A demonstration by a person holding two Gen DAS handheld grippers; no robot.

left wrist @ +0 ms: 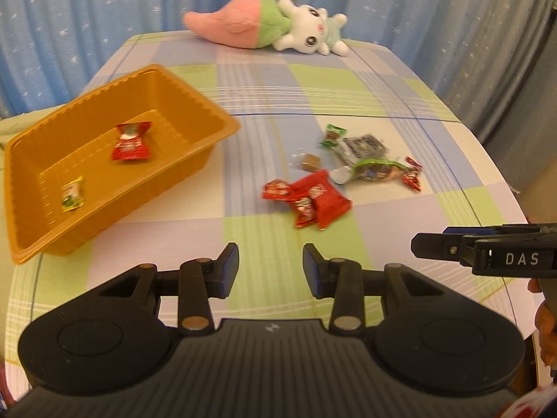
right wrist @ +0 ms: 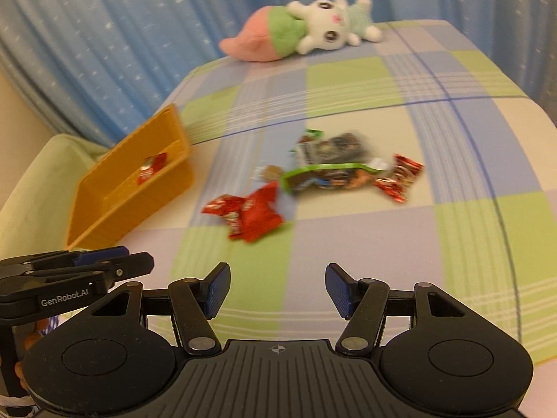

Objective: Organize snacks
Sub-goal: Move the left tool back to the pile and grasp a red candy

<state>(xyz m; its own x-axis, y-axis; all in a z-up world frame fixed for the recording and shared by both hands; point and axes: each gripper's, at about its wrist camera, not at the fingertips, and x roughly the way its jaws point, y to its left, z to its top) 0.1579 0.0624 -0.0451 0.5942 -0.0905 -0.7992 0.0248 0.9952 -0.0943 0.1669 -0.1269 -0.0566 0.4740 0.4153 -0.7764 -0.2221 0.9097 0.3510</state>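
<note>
The orange tray [left wrist: 195, 104] sits on the checked cloth [left wrist: 261, 87] to catch snacks; two candies [left wrist: 132, 142] lie inside it; the snack pile [left wrist: 313, 195] waits beside the tray; near the tray, the left gripper [left wrist: 271, 267] and right gripper [right wrist: 277, 289] are both spread, holding nothing.

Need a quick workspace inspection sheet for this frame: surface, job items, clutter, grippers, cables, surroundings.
Surface: checked cloth over the table, flat.
Job's things: orange tray at left holds a red packet and a small yellow-green packet; loose snack pile on the cloth right of it.
Clutter: plush toy lying at the far edge.
Grippers: left gripper and right gripper open, empty, above the near cloth.
Cables: nothing seen.
Surroundings: blue starred curtain behind.
</note>
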